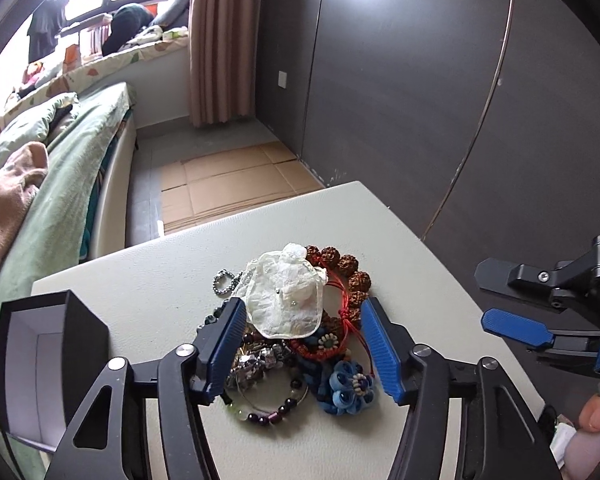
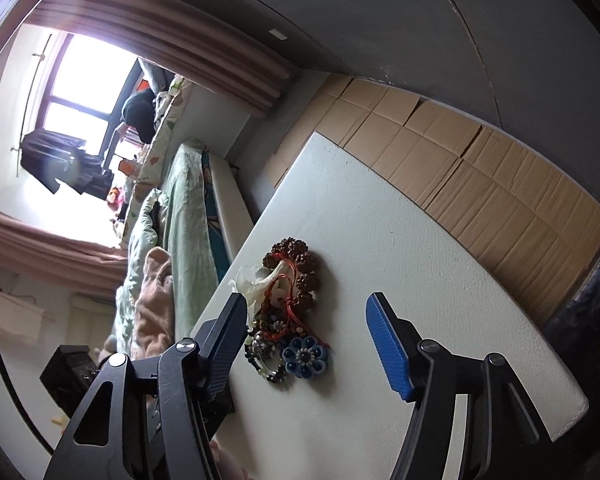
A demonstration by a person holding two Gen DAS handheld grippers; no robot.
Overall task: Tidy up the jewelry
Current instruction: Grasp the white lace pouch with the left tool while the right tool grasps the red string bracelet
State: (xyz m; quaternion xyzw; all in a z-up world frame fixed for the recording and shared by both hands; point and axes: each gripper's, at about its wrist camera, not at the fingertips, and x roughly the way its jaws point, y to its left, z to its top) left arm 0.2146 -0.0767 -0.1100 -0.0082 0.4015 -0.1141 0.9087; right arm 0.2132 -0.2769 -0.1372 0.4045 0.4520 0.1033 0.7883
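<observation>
White table (image 1: pixel 400 240) carries the jewelry heap (image 1: pixel 296 332); your left tool (image 1: pixel 302 340) straddles it wide open, empty, ready to pick; your right tool (image 2: pixel 306 340) waits open, empty.

Left tool (image 1: pixel 302 314) and right tool (image 2: pixel 306 312) gape (both unladen)

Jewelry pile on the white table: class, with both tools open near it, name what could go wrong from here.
1. The jewelry pile is tangled: red cord and bead strands overlap, so the open left tool may lift several pieces together.
2. The white lace pouch lies on top, hiding pieces; a blind pinch could catch only fabric.
3. The open black box sits at the table edge and might get pushed off.
</observation>
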